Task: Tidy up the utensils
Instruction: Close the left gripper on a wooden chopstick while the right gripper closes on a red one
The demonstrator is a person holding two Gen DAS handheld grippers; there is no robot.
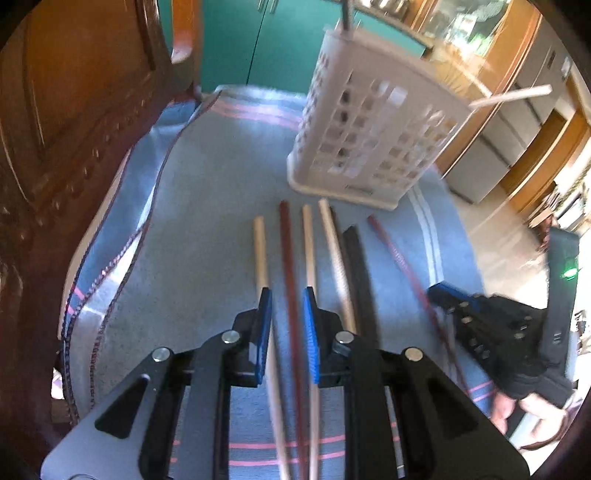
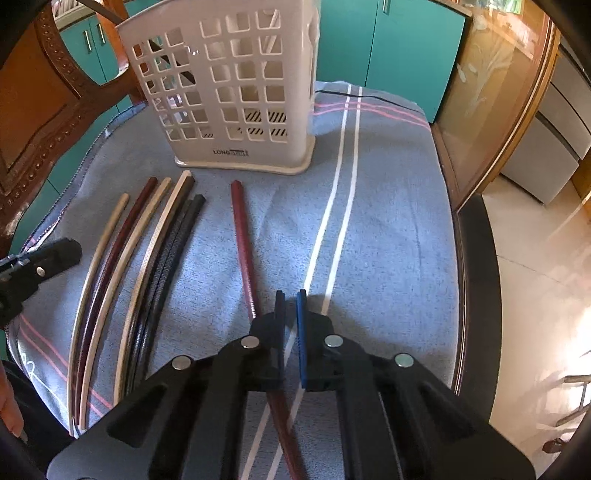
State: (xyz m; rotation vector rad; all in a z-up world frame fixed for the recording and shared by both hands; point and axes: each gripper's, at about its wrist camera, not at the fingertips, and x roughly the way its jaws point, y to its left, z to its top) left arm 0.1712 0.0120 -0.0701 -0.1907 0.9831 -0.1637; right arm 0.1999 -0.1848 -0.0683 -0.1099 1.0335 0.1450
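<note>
White slotted basket [image 2: 236, 92] stands behind the chopsticks; right gripper [image 2: 290, 314] clamped on lone red chopstick [image 2: 243, 251], left gripper [image 1: 288, 317] pinching another dark red chopstick [image 1: 290, 266], both angled down

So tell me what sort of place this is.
Likely a home kitchen or dining area: teal cabinet doors behind, a carved wooden chair, and chopsticks beside a utensil holder on a cloth-covered table.

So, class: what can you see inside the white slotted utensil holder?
Through the utensil holder grid, a dark stick leans in the left compartment and a pale one in the right. In the left wrist view a grey handle sticks out on top. Its lower end is hidden.
</note>
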